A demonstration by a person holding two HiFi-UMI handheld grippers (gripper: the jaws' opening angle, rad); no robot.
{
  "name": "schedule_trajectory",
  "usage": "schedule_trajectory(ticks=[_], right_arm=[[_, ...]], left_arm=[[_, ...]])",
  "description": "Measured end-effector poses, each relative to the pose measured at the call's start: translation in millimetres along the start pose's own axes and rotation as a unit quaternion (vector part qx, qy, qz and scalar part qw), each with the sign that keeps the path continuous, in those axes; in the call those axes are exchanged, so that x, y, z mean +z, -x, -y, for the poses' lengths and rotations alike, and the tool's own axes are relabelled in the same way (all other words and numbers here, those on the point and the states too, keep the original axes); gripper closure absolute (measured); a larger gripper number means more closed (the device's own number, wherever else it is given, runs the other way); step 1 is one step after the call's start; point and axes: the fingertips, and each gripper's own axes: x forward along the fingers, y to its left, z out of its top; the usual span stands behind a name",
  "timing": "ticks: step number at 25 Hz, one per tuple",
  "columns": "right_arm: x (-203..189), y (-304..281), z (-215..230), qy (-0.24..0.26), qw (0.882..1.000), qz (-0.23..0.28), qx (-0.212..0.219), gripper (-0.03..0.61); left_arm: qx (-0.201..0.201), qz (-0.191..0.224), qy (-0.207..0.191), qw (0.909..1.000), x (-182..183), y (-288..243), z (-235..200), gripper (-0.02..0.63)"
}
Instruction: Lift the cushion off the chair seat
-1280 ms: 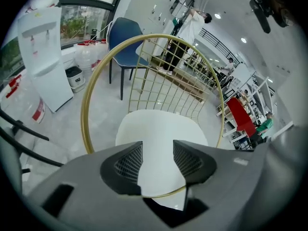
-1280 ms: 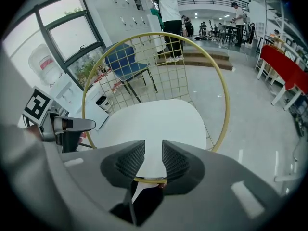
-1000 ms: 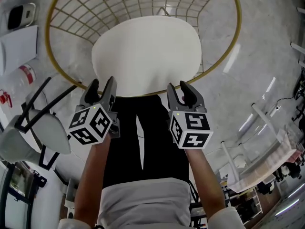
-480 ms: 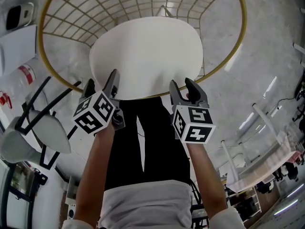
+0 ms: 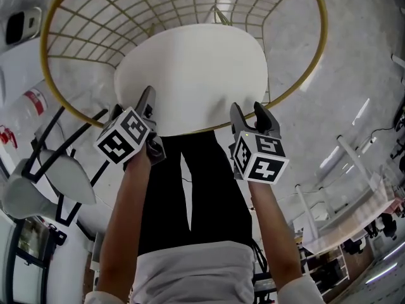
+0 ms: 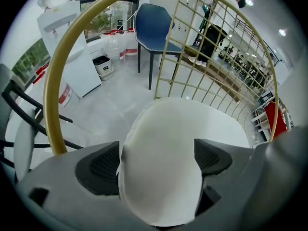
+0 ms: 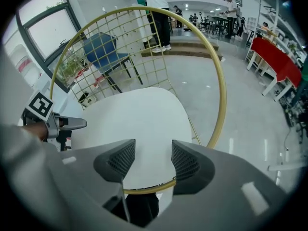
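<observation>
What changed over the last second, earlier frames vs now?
The left gripper and right gripper advanced to the near edge of the cushion, jaws opening. The left now straddles that edge, unclamped; the right hovers above it, empty. Nothing taken or let go. The cushion stays put on the gold wire chair.

The cushion (image 5: 196,75) is plain white. The chair frame (image 7: 221,109) is gold, and its back is a grid of thin gold wires. The left gripper (image 5: 134,103) and the right gripper (image 5: 248,109) are grey, with darker grey pads (image 7: 184,162) covered in tiny dots. Each one has a cube (image 5: 261,160) with black and white square patterns. The floor (image 5: 354,56) is pale grey with cloudy marks like stone. The person's trousers (image 5: 215,195) are black and the top (image 5: 190,271) is light grey. A second chair (image 6: 151,20) is blue with dark legs. A table (image 7: 274,61) is red
</observation>
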Motion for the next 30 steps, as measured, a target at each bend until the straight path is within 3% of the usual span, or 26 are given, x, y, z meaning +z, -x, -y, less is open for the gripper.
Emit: schedule_trajectory(ticks=[5,10,15,21,30], right_arm=[[1,-14,18,-0.017,1.0,-0.009,-0.024,0.285],[-4,-36,43,-0.026,0.997,-0.025,-0.063,0.228],[-13,-51,46,-0.082,0.994,-0.052,-0.056,0.236],[-11,-52,46,-0.075,0.994,-0.053,-0.064,0.242],[-11,-57,43,-0.078,0.994,-0.067,-0.035,0.267]], left_arm=[[0.028,-0.012,-0.003,0.9995,-2,-9,-8,0.117],[0.028,-0.027,0.006,0.9992,-8,-22,-7,0.117],[0.02,-0.04,0.017,0.9989,-9,-27,-7,0.123],[0.004,-0.051,0.023,0.9984,-10,-31,-4,0.133],[-0.026,-0.084,0.042,0.9952,-14,-36,-2,0.158]])
